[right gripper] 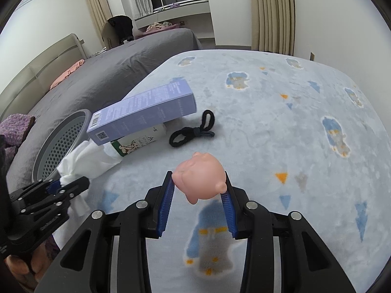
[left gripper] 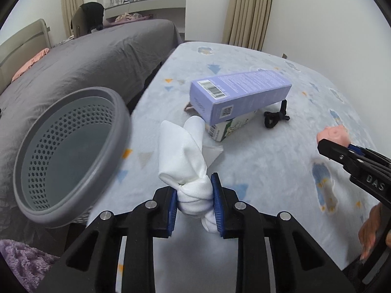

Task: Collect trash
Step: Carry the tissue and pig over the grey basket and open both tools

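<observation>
My left gripper point(left gripper: 194, 200) is shut on a crumpled white tissue point(left gripper: 183, 156) and holds it above the light blue blanket point(left gripper: 268, 171), just right of the grey perforated bin point(left gripper: 70, 151). The bin's opening tilts toward me. My right gripper point(right gripper: 199, 195) is shut on a pink pig toy point(right gripper: 199, 178) held above the blanket; the toy also shows in the left wrist view point(left gripper: 332, 134). A purple box point(left gripper: 240, 90) lies across a green-and-white carton point(left gripper: 229, 127). A black knotted cord point(left gripper: 276, 116) lies beside them.
A bed with a grey cover point(left gripper: 85, 56) stands to the left behind the bin. A purple fluffy cloth point(left gripper: 22, 261) lies at the lower left. Curtains point(left gripper: 249, 12) and a wall stand at the back. The blanket point(right gripper: 305, 134) stretches wide to the right.
</observation>
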